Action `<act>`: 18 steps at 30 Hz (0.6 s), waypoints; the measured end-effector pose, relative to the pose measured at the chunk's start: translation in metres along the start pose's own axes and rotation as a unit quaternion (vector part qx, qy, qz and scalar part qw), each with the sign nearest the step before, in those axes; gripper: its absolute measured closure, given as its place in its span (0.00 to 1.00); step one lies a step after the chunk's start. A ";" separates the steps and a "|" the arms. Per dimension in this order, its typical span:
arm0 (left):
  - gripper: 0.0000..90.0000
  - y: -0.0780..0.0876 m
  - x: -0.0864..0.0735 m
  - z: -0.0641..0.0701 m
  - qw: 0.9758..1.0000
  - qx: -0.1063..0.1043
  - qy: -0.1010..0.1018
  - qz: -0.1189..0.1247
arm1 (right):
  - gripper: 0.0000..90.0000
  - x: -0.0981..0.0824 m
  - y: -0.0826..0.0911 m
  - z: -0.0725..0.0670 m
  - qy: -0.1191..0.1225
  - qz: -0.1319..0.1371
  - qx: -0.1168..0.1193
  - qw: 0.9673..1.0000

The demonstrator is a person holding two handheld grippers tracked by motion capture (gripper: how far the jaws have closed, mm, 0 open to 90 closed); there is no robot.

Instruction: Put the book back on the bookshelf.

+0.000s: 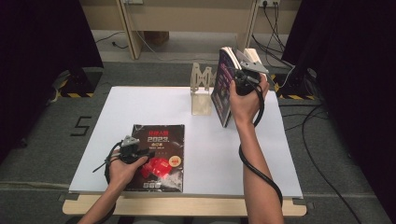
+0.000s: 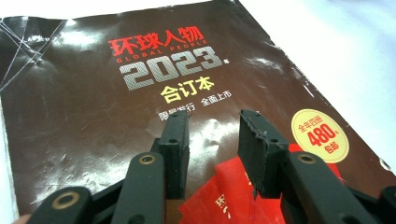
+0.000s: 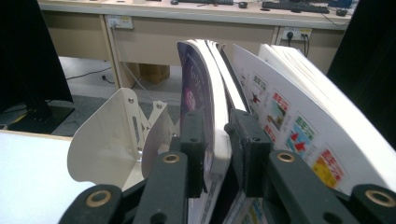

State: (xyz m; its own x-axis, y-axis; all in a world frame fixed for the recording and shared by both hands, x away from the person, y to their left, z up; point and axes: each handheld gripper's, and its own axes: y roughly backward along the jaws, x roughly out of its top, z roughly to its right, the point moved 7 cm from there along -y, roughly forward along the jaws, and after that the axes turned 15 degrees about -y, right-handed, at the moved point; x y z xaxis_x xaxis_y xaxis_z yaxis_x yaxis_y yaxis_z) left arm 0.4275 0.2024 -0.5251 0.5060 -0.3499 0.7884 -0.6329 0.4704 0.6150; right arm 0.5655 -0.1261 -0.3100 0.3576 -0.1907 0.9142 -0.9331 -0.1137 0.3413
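Dark curtains close in both sides of the room and a pale wooden desk runs along the far wall, with the white-topped table set before you. Your right gripper has its fingers either side of the front cover and first pages of the purple-covered magazine, which stands upright on its lower edge near the far edge of the table; whether the pads press on it or stand slightly off it cannot be told. Holding it near the top keeps the magazine from toppling or fanning wider, since its loose pages already splay toward the right. Just beside it stands the cream metal bookend, whose upright plate gives the magazine something to lean against, so that looks like the reason for standing it there. Your left gripper hovers over the dark brown glossy magazine with the red title and "2023", lying flat near the table's front edge; its fingers stand moderately apart with nothing between them. That hand seems parked over the flat magazine, ready to take it as the next one for the bookend.
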 end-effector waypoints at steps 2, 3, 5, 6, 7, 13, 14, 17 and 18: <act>0.69 0.000 0.000 0.000 1.000 0.002 0.002 0.001 | 0.84 -0.002 0.004 0.003 0.001 0.001 0.000 1.000; 0.69 0.000 0.000 -0.001 1.000 0.002 0.002 0.000 | 0.84 -0.003 0.006 0.004 0.002 0.001 0.001 1.000; 0.69 0.000 0.000 0.000 1.000 0.002 0.000 0.000 | 0.84 -0.005 0.008 0.005 0.001 -0.003 0.001 1.000; 0.69 0.000 0.000 0.000 1.000 0.002 0.000 0.000 | 0.83 -0.006 0.009 0.006 0.000 -0.003 0.000 1.000; 0.69 0.000 0.000 0.000 1.000 0.001 0.000 0.000 | 0.83 -0.006 0.010 0.007 -0.001 -0.001 0.000 1.000; 0.69 0.000 0.000 -0.001 1.000 0.004 0.000 0.000 | 0.83 -0.015 0.016 0.012 -0.006 -0.007 0.002 1.000; 0.69 0.000 0.000 -0.001 1.000 0.003 0.000 0.000 | 0.83 -0.015 0.017 0.012 -0.004 -0.008 0.002 1.000; 0.69 0.001 0.001 -0.001 1.000 0.005 0.001 0.000 | 0.82 -0.019 0.020 0.012 -0.006 -0.010 0.004 1.000; 0.69 0.001 0.001 -0.001 1.000 0.005 0.000 0.001 | 0.82 -0.021 0.021 0.013 -0.007 -0.011 0.004 1.000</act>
State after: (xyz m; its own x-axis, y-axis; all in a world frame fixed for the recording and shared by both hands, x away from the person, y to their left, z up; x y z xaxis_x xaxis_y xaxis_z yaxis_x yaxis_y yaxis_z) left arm 0.4279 0.2037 -0.5238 0.5051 -0.3489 0.7894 -0.6397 0.4627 0.6138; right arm 0.5392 -0.1369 -0.3246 0.3782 -0.2010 0.9036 -0.9248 -0.1261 0.3589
